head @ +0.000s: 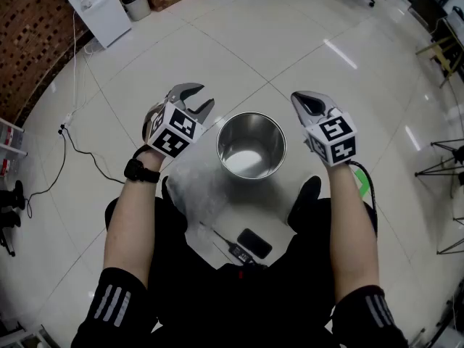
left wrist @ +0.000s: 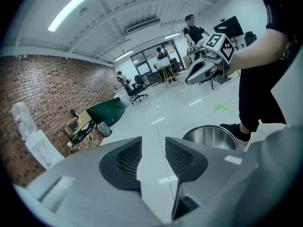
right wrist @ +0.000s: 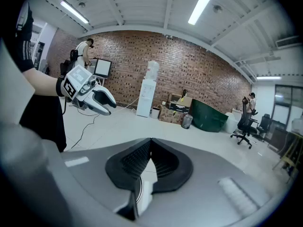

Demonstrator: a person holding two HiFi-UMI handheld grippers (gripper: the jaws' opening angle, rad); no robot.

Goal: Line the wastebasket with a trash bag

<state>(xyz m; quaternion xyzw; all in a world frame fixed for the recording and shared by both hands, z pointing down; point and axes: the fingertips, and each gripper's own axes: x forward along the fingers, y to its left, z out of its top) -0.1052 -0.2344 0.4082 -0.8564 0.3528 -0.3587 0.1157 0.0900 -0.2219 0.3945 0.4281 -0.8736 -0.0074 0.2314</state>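
Note:
The shiny steel wastebasket (head: 251, 145) stands upright and unlined on the white floor in front of me. A clear, crumpled trash bag (head: 197, 188) lies on the floor beside its near left side, between my legs. My left gripper (head: 199, 104) hovers to the left of the rim, open, with only floor showing between its pads (left wrist: 128, 159). The basket's rim (left wrist: 211, 137) shows just right of those jaws. My right gripper (head: 303, 101) hovers to the right of the rim. It is shut (right wrist: 150, 144), with nothing seen between the pads. Each gripper shows in the other's view: right (left wrist: 190, 78), left (right wrist: 108, 104).
A black device (head: 254, 243) with a cord lies on the floor near my feet. A white cabinet (head: 94, 6) and a small bin (head: 136, 4) stand by the brick wall at far left. A cable (head: 72, 151) trails on the left. Tripod legs (head: 441, 162) stand at right.

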